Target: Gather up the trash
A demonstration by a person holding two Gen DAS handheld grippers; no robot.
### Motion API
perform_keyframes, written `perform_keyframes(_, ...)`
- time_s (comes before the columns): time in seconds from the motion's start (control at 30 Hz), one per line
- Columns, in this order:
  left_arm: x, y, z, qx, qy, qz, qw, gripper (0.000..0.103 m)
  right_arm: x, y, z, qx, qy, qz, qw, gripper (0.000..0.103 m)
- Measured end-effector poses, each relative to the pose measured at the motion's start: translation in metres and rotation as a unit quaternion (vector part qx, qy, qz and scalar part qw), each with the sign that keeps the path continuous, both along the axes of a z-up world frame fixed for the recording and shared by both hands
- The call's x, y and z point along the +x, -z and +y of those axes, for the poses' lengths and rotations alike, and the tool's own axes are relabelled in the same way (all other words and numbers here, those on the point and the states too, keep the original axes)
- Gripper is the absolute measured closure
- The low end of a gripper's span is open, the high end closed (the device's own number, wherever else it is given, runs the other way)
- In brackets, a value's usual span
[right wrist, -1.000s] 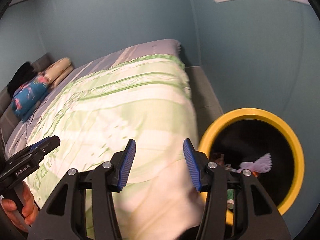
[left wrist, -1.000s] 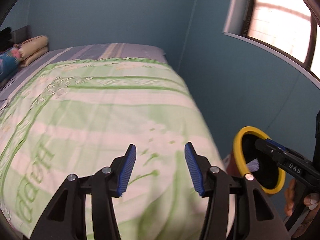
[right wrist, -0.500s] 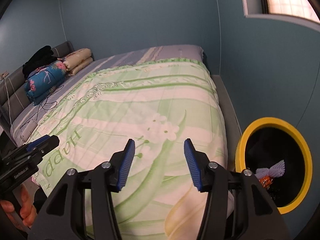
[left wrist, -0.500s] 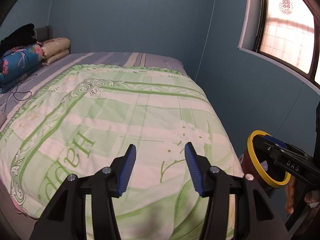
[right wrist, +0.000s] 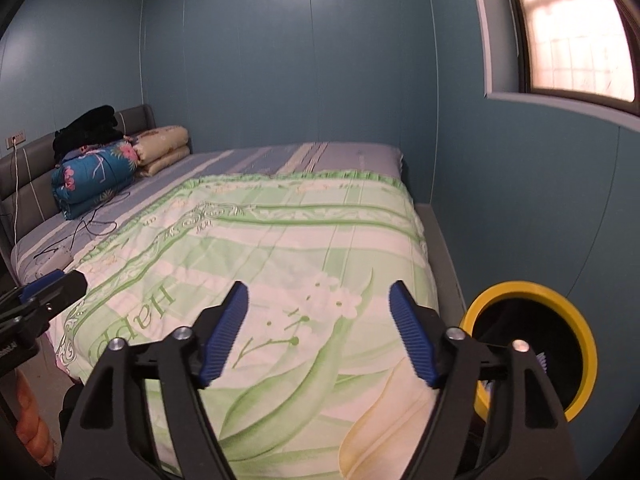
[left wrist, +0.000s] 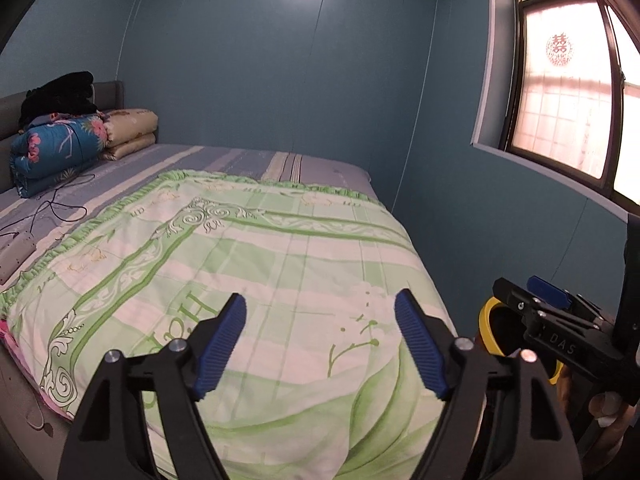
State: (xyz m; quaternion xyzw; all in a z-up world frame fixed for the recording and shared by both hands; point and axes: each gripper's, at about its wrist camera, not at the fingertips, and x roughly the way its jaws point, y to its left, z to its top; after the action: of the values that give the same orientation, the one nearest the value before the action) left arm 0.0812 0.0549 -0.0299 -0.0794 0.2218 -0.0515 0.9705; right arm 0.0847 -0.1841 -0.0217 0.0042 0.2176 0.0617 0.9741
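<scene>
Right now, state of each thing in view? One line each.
left tool: open, nothing between the pads, jaws just widened
right tool: open, holding nothing, jaws just widened
yellow-rimmed bin: upright beside the bed, trash inside
green quilt: spread flat on the bed
blue floral blanket: rolled up by the headboard

The quilt (right wrist: 280,256) is seen as soft printed cloth, faintly puckered. The bin (right wrist: 520,290) is rimmed in smooth, slightly glossy yellow plastic. The headboard (right wrist: 136,120) appears padded and leather-like. The left gripper (left wrist: 320,344) is built of matt black plastic, with ribbed blue pads (left wrist: 222,344) and bright metal screws.
</scene>
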Motion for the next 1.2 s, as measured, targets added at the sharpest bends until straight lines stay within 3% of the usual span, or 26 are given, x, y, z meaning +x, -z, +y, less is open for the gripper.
perform_keyframes(0.23,-0.021,-0.016,-0.003,0.006,-0.013,-0.049,0.9987,0.009,-0.020,-0.017,0.000,-0.008,0.037,-0.061,0.997,0.009)
perform_keyframes(0.7,-0.045,-0.033,-0.003,-0.008,-0.008,-0.103,0.9946,0.008,-0.041,-0.021,-0.001,-0.008,0.069,-0.113,0.991,0.008)
perform_keyframes(1.2,-0.048,-0.027,-0.005,-0.004,-0.015,-0.106,0.9943,0.008,-0.038,-0.009,0.001,0.005,0.059,-0.092,0.994,0.008)
